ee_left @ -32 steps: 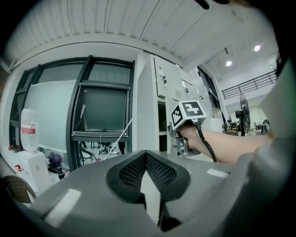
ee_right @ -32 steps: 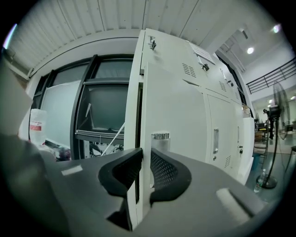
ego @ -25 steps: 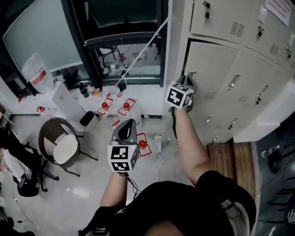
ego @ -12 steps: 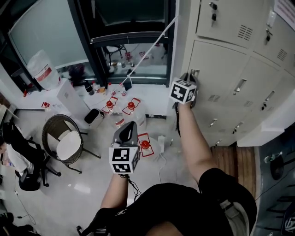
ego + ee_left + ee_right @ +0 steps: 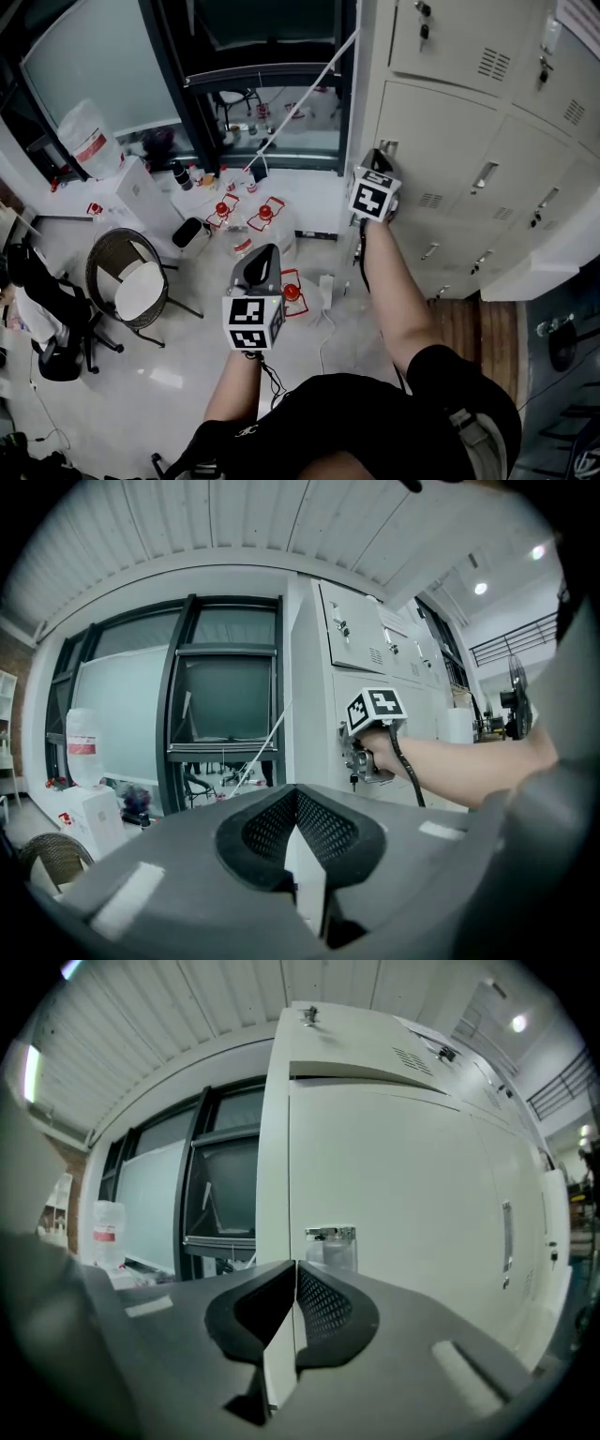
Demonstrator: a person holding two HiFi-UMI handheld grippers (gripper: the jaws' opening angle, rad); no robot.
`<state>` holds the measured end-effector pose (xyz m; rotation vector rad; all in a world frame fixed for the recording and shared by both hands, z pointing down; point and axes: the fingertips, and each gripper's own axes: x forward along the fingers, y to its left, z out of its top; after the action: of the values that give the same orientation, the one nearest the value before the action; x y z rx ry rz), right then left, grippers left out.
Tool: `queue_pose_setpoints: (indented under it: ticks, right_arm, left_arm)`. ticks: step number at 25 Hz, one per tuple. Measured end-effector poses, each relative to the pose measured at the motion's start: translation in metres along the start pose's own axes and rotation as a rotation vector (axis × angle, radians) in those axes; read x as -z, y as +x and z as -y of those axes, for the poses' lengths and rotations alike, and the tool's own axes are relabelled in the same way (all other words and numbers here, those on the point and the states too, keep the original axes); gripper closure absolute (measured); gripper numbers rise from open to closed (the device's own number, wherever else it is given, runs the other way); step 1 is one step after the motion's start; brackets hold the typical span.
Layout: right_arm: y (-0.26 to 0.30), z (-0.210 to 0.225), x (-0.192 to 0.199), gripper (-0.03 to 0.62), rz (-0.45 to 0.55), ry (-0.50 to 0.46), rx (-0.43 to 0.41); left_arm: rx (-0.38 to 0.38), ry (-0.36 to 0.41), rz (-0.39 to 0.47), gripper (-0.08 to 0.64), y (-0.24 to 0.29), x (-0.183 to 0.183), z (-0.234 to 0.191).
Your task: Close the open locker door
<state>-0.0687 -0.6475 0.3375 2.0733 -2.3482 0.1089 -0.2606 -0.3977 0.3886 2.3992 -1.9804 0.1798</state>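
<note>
Both grippers empty, right one at the locker door.
Nearest, at 6 o'clock in the head view, the left gripper (image 5: 296,803) is held with jaws pressed together on nothing. At 1 o'clock the right gripper (image 5: 376,167) is seen at the left edge of the locker door (image 5: 441,141). Only its own view shows its jaws closing with nothing between them, and the chrome handle (image 5: 330,1244) just beyond.

The right arm (image 5: 398,300) stretches forward, almost straight, holding the right gripper (image 5: 377,164) out ahead. Its jaws are closing, their pads all but meeting with nothing between them. The left arm (image 5: 234,389) is bent, keeping the left gripper (image 5: 263,255) closer in, its jaws together and empty.
</note>
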Motion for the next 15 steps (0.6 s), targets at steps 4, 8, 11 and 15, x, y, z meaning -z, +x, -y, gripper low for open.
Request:
queue_pose_setpoints:
  ticks: [4, 8, 11, 15]
  right_arm:
    - [-0.021, 0.002, -0.006, 0.575, 0.046, 0.026, -0.093]
    - [-0.061, 0.019, -0.010, 0.581, 0.082, 0.012, -0.149]
    - [-0.097, 0.044, -0.007, 0.581, 0.104, -0.016, -0.161]
    - [-0.146, 0.082, -0.001, 0.581, 0.122, -0.055, -0.157]
  left_arm:
    - [0.013, 0.001, -0.004, 0.558, 0.009, 0.001, 0.019]
    - [0.043, 0.005, 0.016, 0.558, 0.018, -0.007, 0.046]
    - [0.068, 0.010, 0.036, 0.558, 0.026, -0.014, 0.068]
    - [0.104, 0.009, 0.055, 0.558, 0.036, -0.020, 0.101]
